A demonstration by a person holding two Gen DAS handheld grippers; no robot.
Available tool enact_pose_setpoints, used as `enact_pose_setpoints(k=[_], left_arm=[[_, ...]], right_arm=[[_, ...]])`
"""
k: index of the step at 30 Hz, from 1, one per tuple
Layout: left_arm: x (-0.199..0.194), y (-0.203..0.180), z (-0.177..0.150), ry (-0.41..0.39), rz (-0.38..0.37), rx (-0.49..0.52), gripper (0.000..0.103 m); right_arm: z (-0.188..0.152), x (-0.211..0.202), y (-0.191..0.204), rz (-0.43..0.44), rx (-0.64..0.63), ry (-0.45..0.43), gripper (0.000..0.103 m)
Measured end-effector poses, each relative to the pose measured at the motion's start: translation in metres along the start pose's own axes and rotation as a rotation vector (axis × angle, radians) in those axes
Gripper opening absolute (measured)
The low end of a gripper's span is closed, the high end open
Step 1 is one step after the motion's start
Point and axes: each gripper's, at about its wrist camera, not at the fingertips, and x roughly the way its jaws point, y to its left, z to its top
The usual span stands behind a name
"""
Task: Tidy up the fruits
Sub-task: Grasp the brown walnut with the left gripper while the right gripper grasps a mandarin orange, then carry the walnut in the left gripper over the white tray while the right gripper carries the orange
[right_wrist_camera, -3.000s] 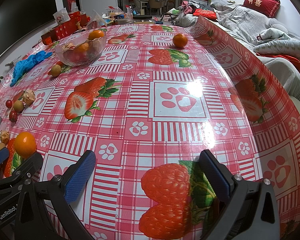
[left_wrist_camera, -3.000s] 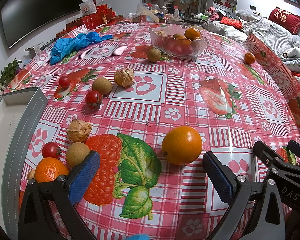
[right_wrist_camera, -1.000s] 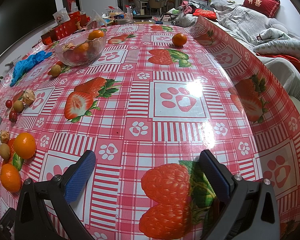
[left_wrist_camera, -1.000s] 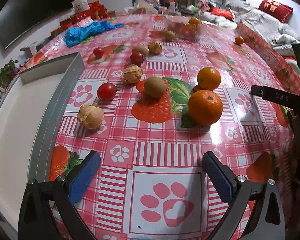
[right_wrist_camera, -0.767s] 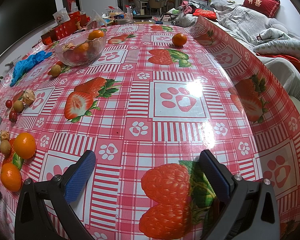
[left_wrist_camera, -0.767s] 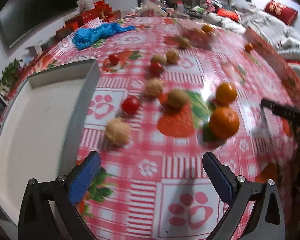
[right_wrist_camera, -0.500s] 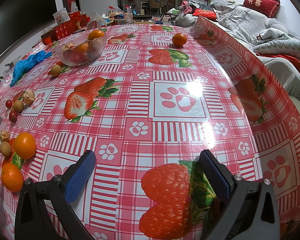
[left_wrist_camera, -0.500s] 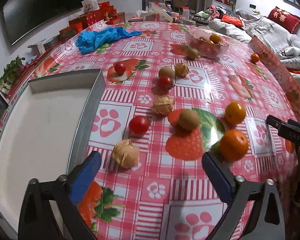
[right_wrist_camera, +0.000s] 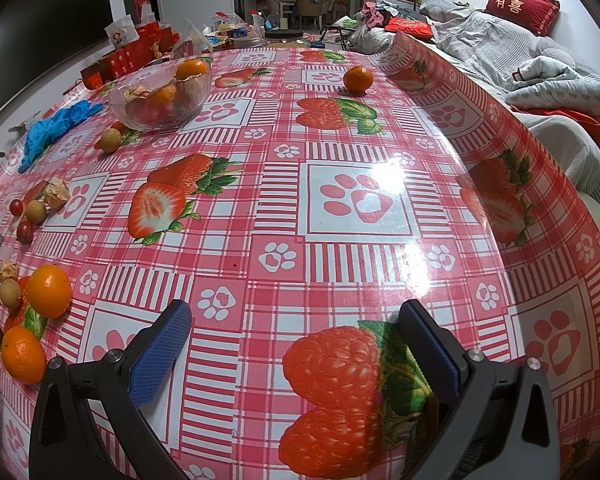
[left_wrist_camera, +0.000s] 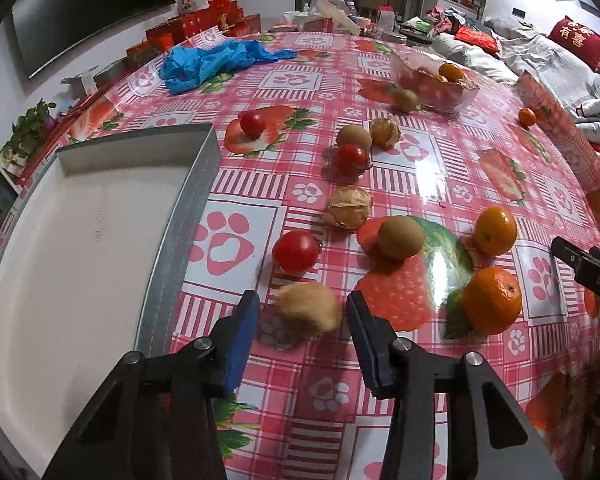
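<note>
The table (left_wrist_camera: 452, 184) with its red checked cloth filled both views, and on its left side lay the large white tray (left_wrist_camera: 80, 248) with grey walls, which had nothing in it. Compared with one second before, the left wrist view had come closer to the tray and to the group of fruits near it. Beside the tray lay a red tomato (left_wrist_camera: 295, 251), a brown round fruit (left_wrist_camera: 401, 237), two oranges (left_wrist_camera: 492, 306) and a second papery husk fruit (left_wrist_camera: 349, 213); the glass bowl (right_wrist_camera: 160, 98) with more fruit stood far at the back.

The main change was at the left gripper (left_wrist_camera: 303, 322). Its jaws had been wide apart half a second before and had just been closing, and now they stood on both sides of a papery husk fruit (left_wrist_camera: 309, 309), blurred in the picture. A small gap was visible at each side, so the pads were probably not yet pressing on it. I judged this as the beginning of a pick, with the tray just beside as the likely place for it.

The right gripper (right_wrist_camera: 296, 344) was wide open over a bare part of the cloth, with nothing between its fingers, and its view was the same as before.
</note>
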Motion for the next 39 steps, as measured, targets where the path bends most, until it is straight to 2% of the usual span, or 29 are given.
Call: enact_pose_setpoints(k=[2,4,6,9,17,18,19,21,22,24,25,26,32,39], left_arm=[[0.000,0.000,-0.001,0.001,0.000,-0.004,0.047],[-0.001,0.001,-0.001,0.002,-0.003,-0.008,0.047],[-0.001,0.000,-0.001,-0.002,0.002,-0.003,0.047],[-0.001,0.000,-0.001,-0.008,0.007,-0.007,0.047],[0.000,0.001,0.000,-0.016,0.013,-0.018,0.047],[0.000,0.002,0.000,-0.016,0.015,-0.020,0.047],[-0.001,0.003,-0.001,-0.018,0.014,-0.023,0.039],[-0.001,0.005,-0.001,-0.022,0.012,-0.027,0.034],[-0.001,0.006,-0.001,-0.022,0.007,-0.029,0.033],[-0.002,0.007,-0.002,-0.023,0.010,-0.032,0.026],[-0.002,0.009,-0.002,-0.023,0.001,-0.037,0.026],[-0.003,0.010,-0.003,-0.023,-0.004,-0.043,0.026],[-0.012,0.013,-0.008,-0.032,-0.019,-0.050,0.026],[-0.040,0.018,-0.008,-0.076,-0.050,-0.058,0.026]], right_arm=[[-0.003,-0.008,-0.012,0.018,-0.012,0.032,0.103],[-0.011,-0.015,-0.009,0.078,-0.025,0.043,0.103],[-0.019,-0.029,0.009,0.174,-0.043,0.027,0.103],[-0.024,-0.046,0.038,0.273,-0.101,0.011,0.103],[-0.030,-0.047,0.079,0.369,-0.180,0.048,0.101],[-0.030,-0.046,0.083,0.377,-0.186,0.050,0.099],[-0.030,-0.044,0.090,0.388,-0.200,0.055,0.093],[-0.031,-0.044,0.102,0.400,-0.226,0.067,0.085],[-0.032,-0.041,0.110,0.405,-0.242,0.079,0.077],[-0.033,-0.040,0.118,0.391,-0.267,0.066,0.069],[-0.032,-0.040,0.123,0.397,-0.277,0.066,0.053],[-0.032,-0.040,0.124,0.405,-0.280,0.065,0.042],[-0.034,-0.042,0.118,0.419,-0.252,0.086,0.042],[-0.035,-0.048,0.101,0.436,-0.199,0.138,0.043]])
